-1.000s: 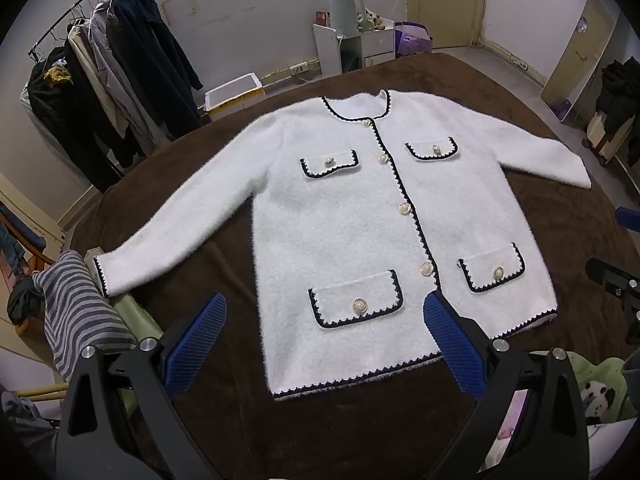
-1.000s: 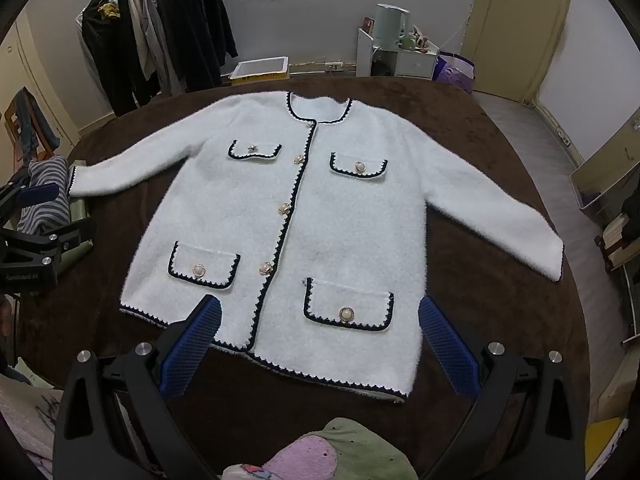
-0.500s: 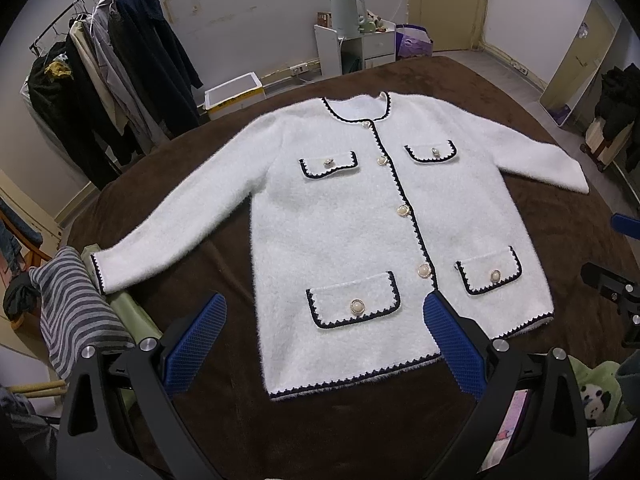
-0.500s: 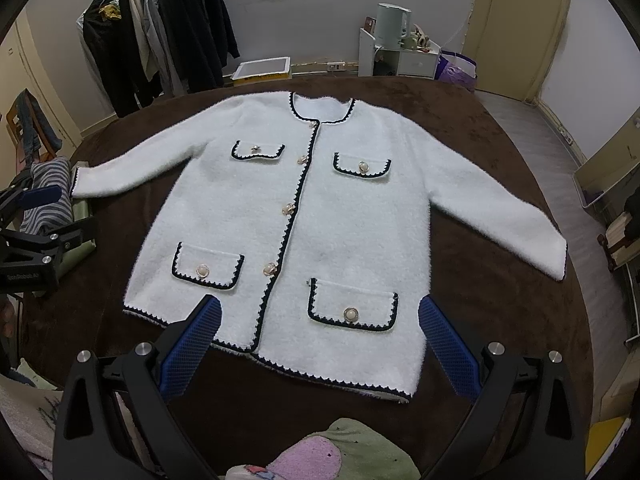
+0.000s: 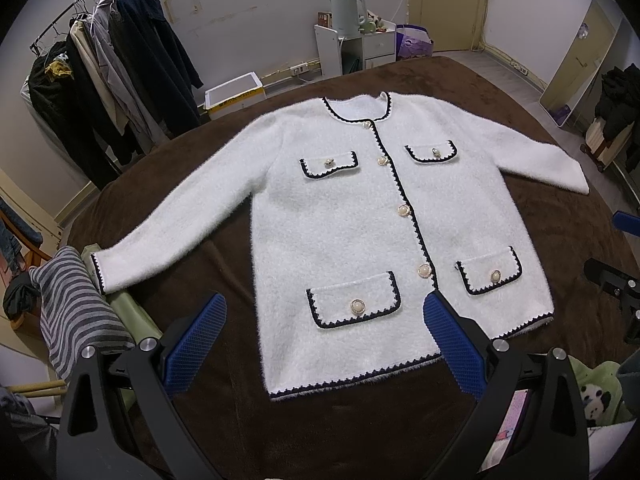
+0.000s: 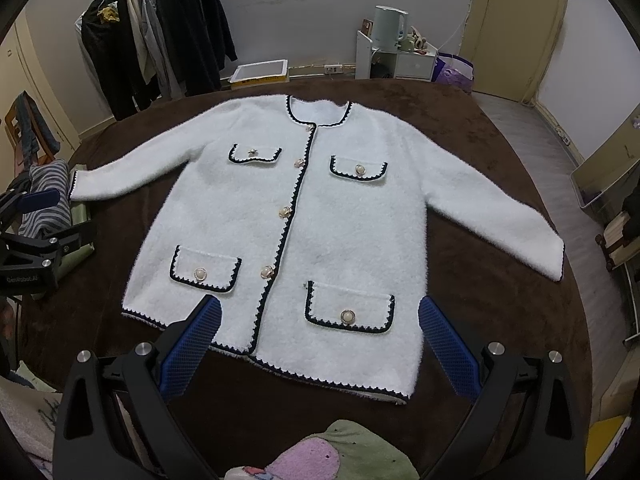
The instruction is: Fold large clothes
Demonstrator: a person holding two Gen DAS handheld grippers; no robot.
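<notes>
A fluffy white cardigan (image 5: 352, 216) with black scalloped trim, pearl buttons and several flap pockets lies flat, front up and buttoned, on a brown blanket (image 5: 192, 216); both sleeves are spread out sideways. It also shows in the right wrist view (image 6: 344, 224). My left gripper (image 5: 322, 320) is open and empty, held above the cardigan's lower left hem. My right gripper (image 6: 318, 330) is open and empty above the lower right hem. Each gripper shows at the edge of the other's view.
A striped grey garment (image 5: 76, 312) lies at the blanket's left edge. Other clothes (image 6: 340, 452) are heaped at the near edge. A clothes rack (image 5: 112, 80), a white box (image 5: 234, 94) and a white shelf with a kettle (image 5: 348, 36) stand by the far wall.
Both grippers have shifted slightly; the cardigan sits a little lower and nearer in the right view. The cardigan itself has not moved. Both grippers stay open.
</notes>
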